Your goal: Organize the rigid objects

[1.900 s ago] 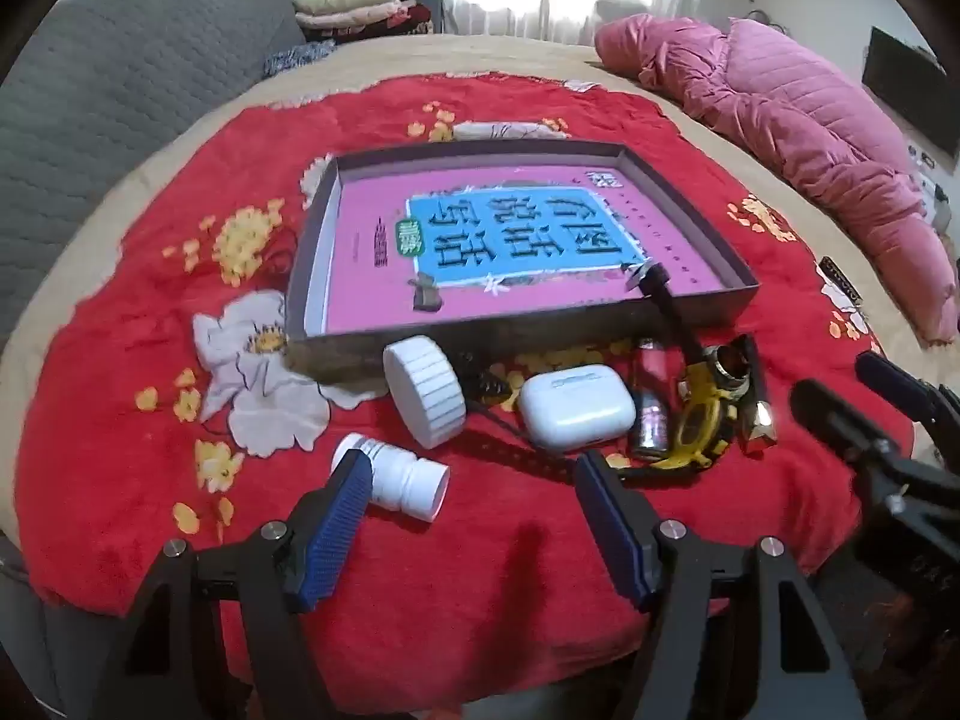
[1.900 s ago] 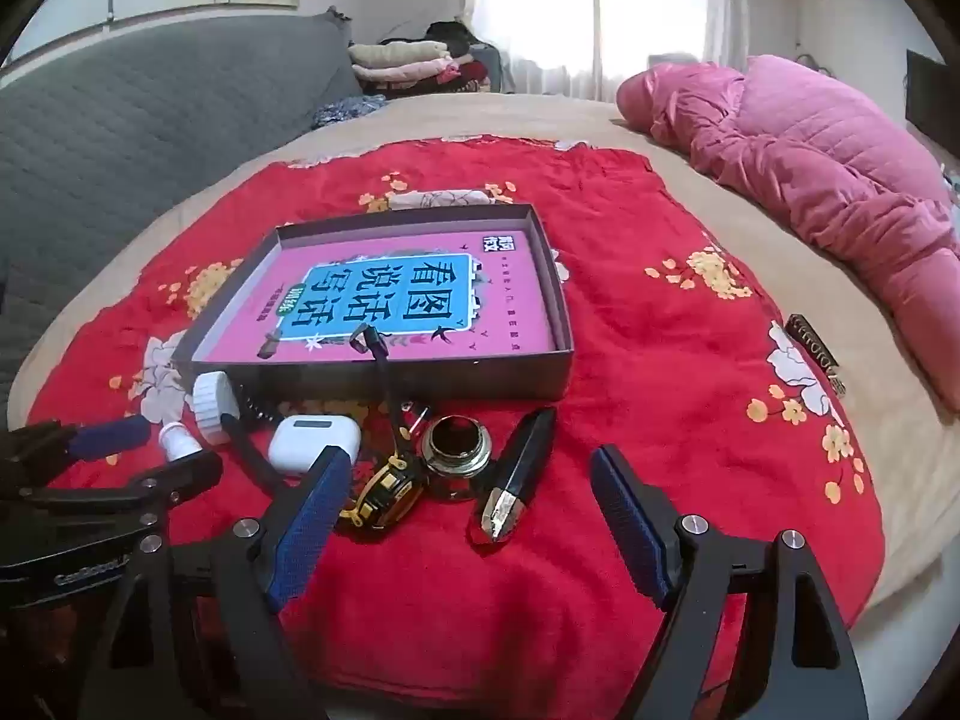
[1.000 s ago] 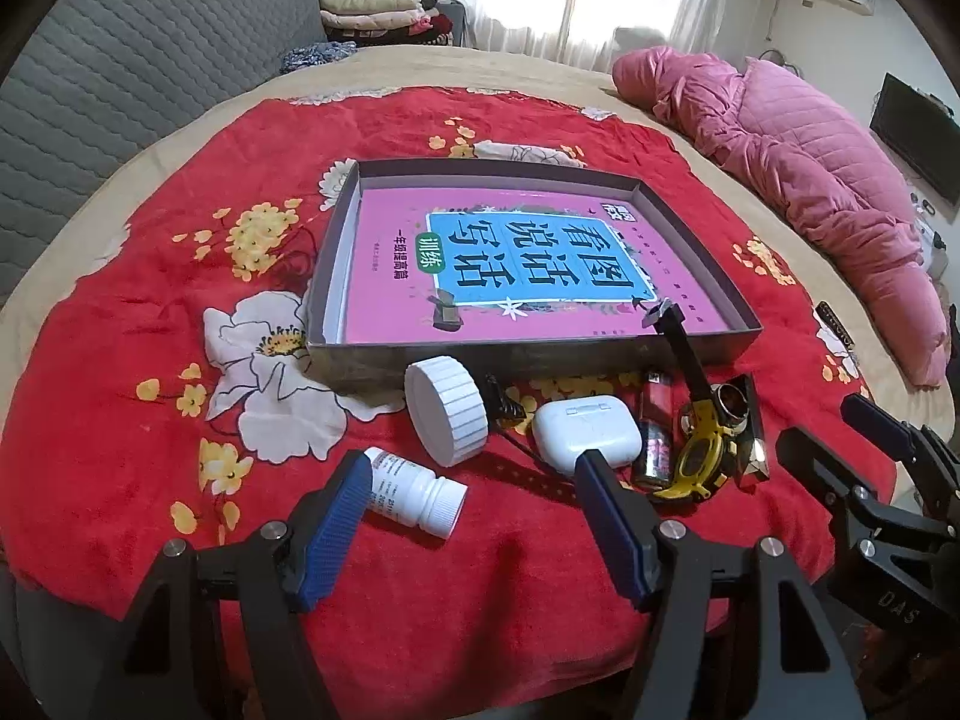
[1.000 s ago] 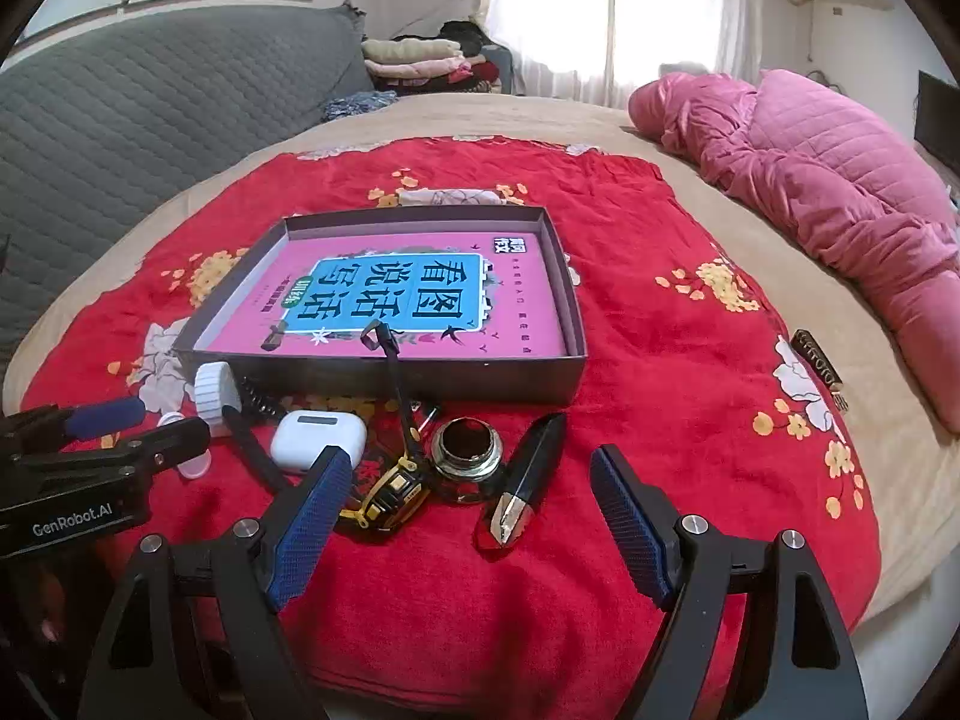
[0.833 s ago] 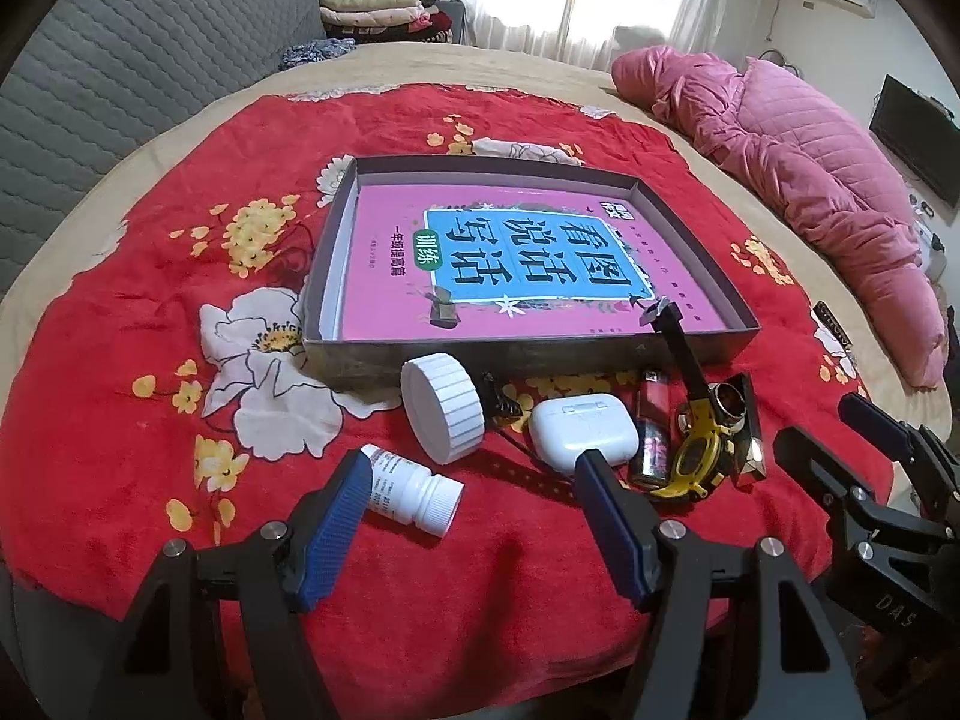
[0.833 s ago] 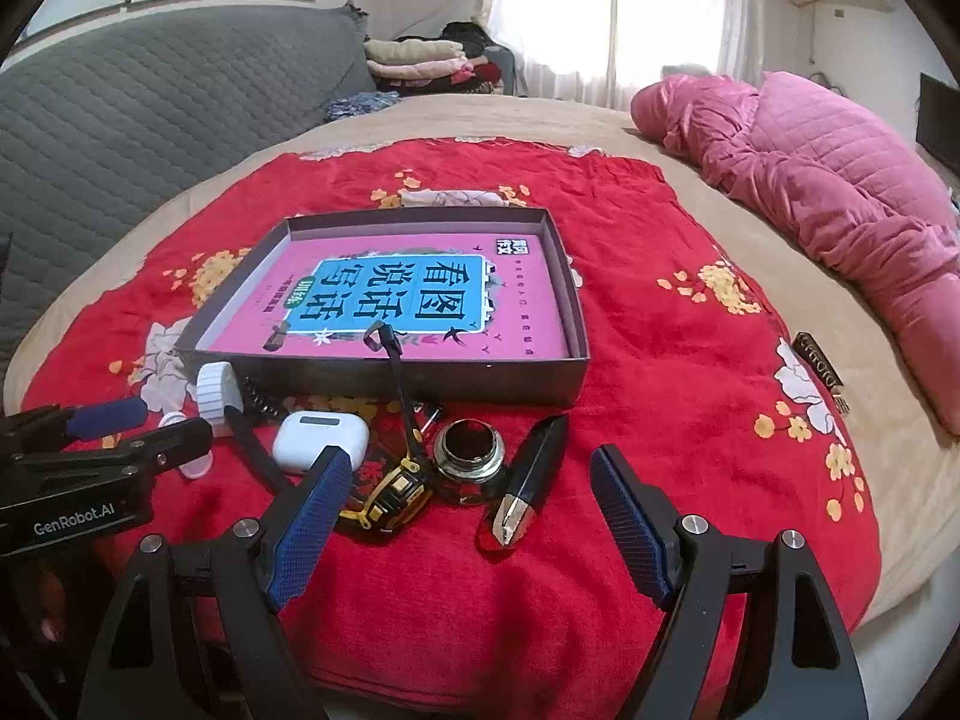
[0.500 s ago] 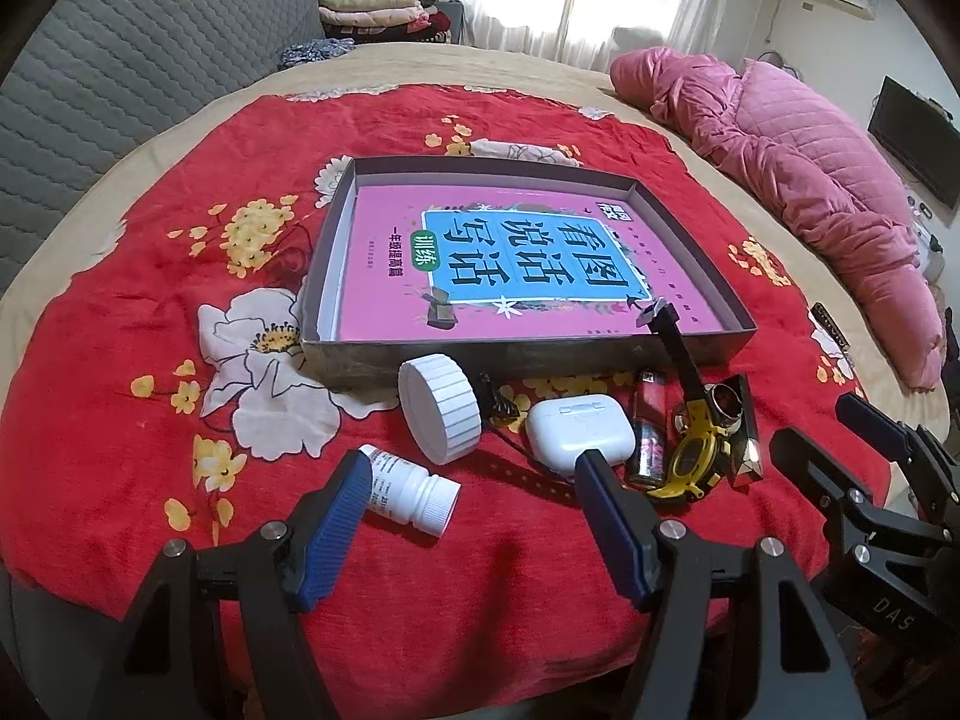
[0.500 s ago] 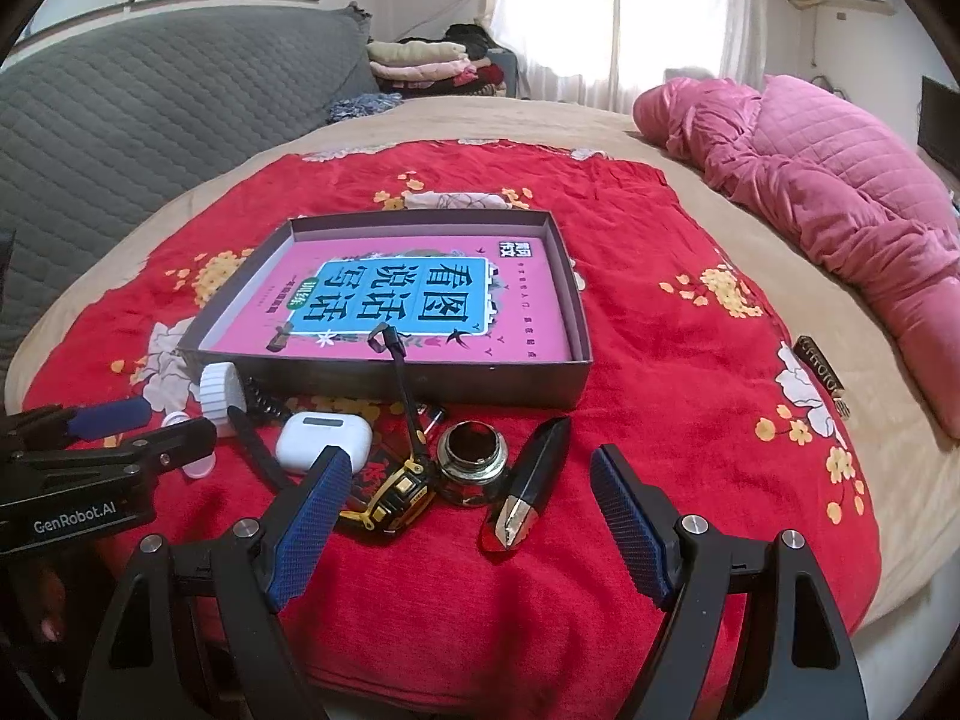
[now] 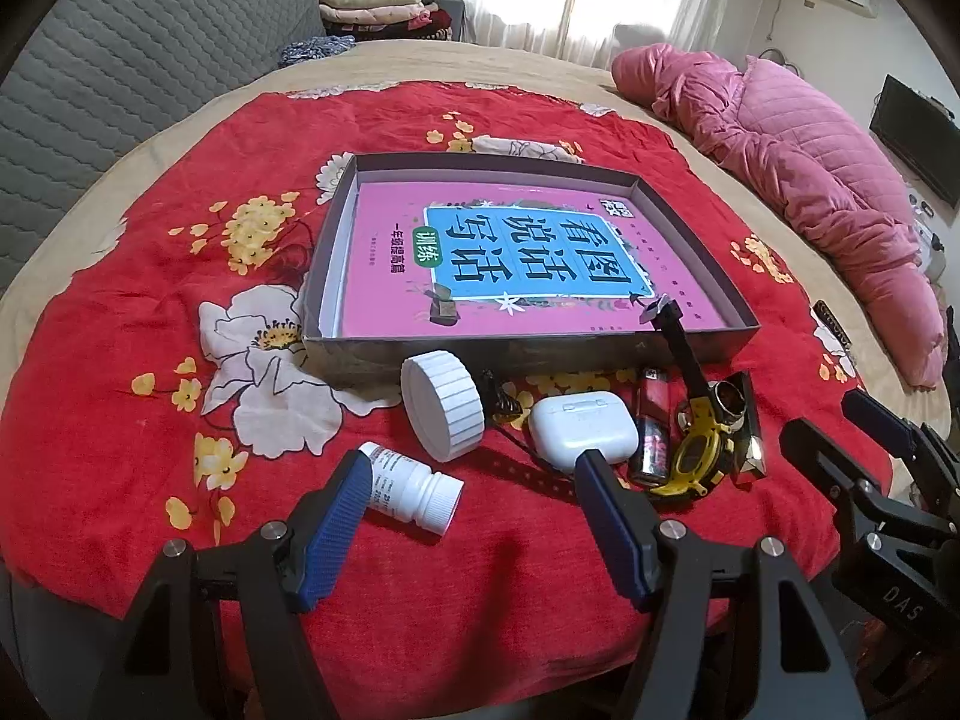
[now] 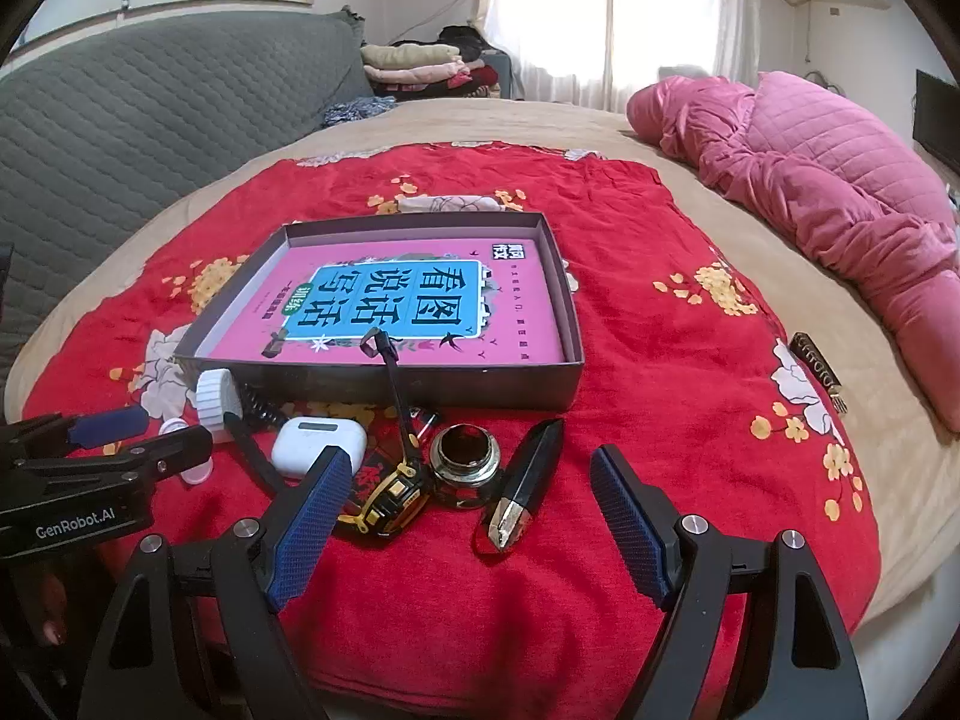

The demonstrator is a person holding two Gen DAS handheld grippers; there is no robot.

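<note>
A shallow grey box [image 9: 693, 347] [image 10: 573, 324] with a pink printed bottom lies on the red blanket. In front of it are a white pill bottle [image 9: 414, 490], a white ribbed cap [image 9: 443, 411] [image 10: 211, 397], a white earbud case [image 9: 582, 431] [image 10: 318, 444], a red lighter [image 9: 654, 420], a yellow tape measure [image 9: 696, 456] [image 10: 387, 501], a round glass jar [image 10: 465, 459] and a black pointed tube [image 10: 528, 480]. My left gripper [image 9: 474, 519] is open, just short of the pill bottle. My right gripper [image 10: 471, 525] is open, just short of the tape measure, jar and tube.
The red floral blanket [image 9: 150, 312] covers a beige bed. A pink quilted duvet [image 10: 840, 180] lies at the right and a grey quilted headboard [image 9: 120, 60] at the left. A small dark object [image 10: 816, 366] lies on the bed beyond the blanket's right edge.
Both views have lifted and steadied slightly over the last two seconds. The objects have kept their places and both grippers have stayed open.
</note>
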